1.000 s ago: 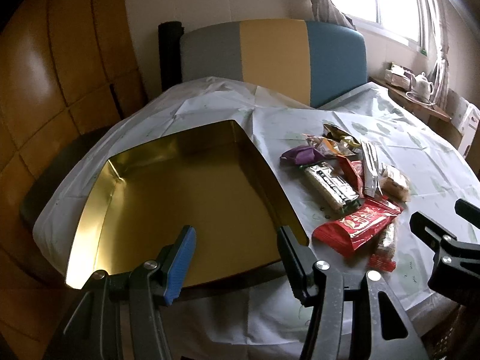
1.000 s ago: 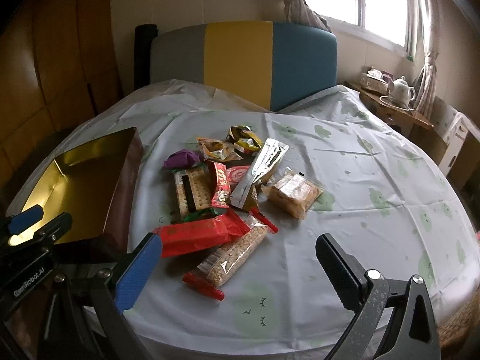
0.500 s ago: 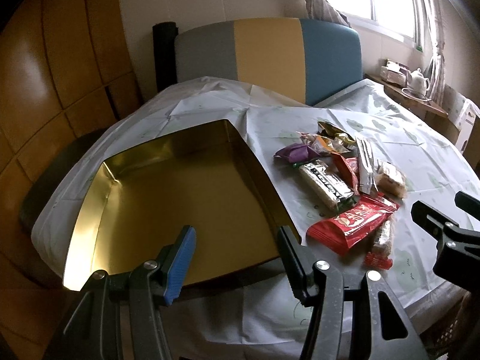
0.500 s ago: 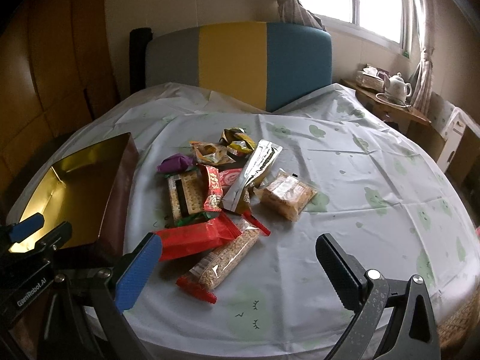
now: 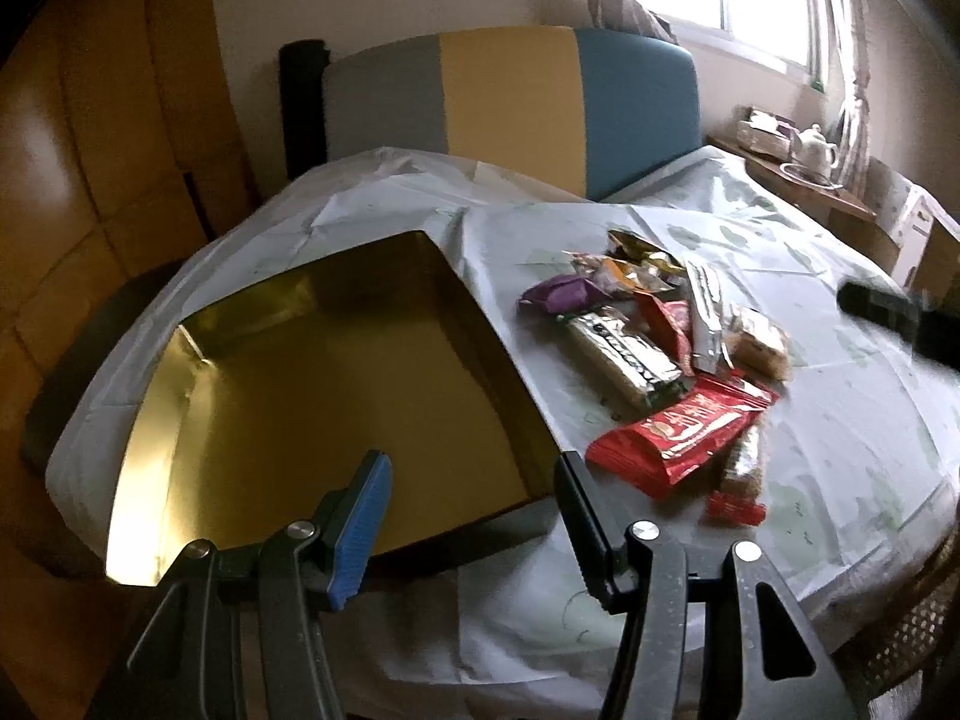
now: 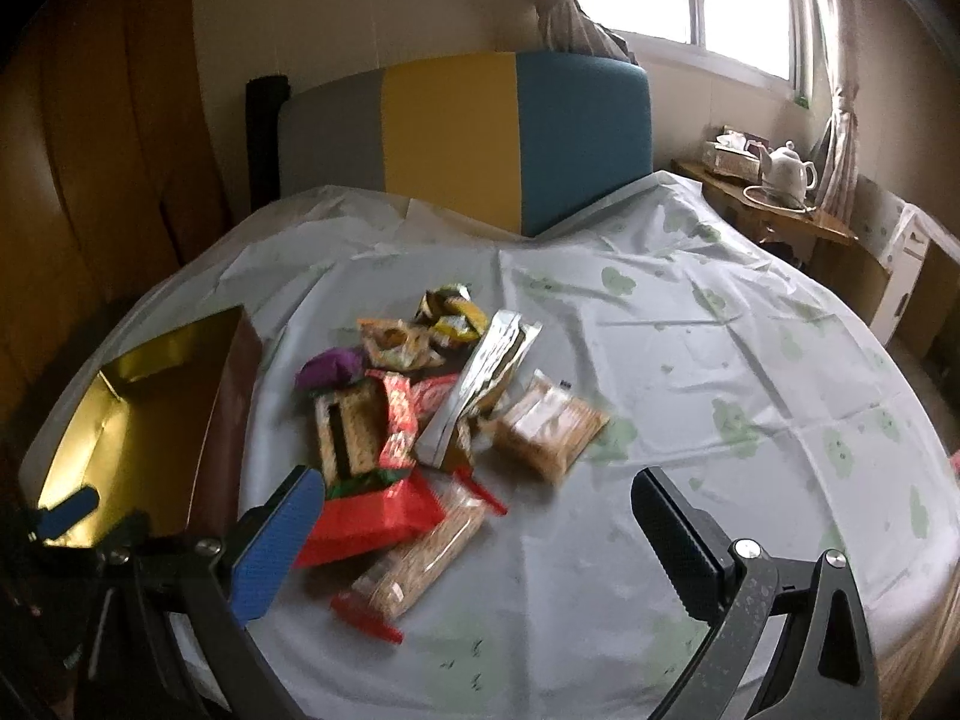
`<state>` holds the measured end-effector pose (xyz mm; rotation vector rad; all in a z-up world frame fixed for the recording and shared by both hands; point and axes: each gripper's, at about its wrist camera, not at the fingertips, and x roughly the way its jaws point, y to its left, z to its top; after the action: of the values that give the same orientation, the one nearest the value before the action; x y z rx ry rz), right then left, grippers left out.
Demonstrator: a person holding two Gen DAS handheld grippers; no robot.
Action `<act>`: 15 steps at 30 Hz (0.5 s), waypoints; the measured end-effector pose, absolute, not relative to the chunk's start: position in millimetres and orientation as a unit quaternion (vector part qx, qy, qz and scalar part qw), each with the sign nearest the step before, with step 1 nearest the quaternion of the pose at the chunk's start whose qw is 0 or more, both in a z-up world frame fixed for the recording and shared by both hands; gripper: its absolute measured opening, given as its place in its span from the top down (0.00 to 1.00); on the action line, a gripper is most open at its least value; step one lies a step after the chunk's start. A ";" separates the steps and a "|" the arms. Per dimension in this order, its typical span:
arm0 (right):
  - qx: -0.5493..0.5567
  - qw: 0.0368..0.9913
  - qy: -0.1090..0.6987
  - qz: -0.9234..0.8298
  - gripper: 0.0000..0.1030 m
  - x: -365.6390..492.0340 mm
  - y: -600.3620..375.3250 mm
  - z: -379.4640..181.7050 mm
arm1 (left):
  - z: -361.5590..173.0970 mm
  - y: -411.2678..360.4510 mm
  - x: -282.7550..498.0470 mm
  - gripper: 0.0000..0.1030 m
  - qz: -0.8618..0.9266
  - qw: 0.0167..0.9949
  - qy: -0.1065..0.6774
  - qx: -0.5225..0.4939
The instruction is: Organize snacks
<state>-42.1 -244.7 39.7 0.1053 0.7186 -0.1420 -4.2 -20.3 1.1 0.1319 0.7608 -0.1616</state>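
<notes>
Both grippers apart and empty — left gripper [image 5: 468,516] poised over the gold-lined box [image 5: 312,396], right gripper [image 6: 474,516] nearing the snack pile [image 6: 432,414] beside it — presumably ready for loading

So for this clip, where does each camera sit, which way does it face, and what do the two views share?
Left wrist: rides the left gripper, angled down over the empty gold box; its own open fingers show, plus the right gripper's blurred tip at the right edge.
Right wrist: rides the right gripper, angled down at the snack pile; its open fingers show, plus the left gripper at lower left.
Shared: box, snacks, red packet, tablecloth, striped chair back, teapot.
</notes>
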 end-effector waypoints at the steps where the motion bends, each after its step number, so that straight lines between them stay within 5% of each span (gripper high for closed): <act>1: 0.050 0.933 0.349 -0.069 0.00 -39.8 -248.8 43.7 | 0.0 -21.6 -4.2 0.44 -0.085 0.922 0.372 0.065; 9: 0.080 0.928 0.359 -0.055 0.00 2.5 -314.4 73.5 | 1.4 -43.0 -3.8 0.44 -0.133 0.916 0.368 0.088; 15: 0.122 0.895 0.422 -0.072 0.00 42.5 -371.5 36.5 | -1.4 -65.1 16.8 0.50 -0.186 0.884 0.408 0.129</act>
<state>42.5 -371.4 36.5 0.2524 0.8754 -0.1487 16.8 -65.1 -1.4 0.2680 0.8493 -0.3880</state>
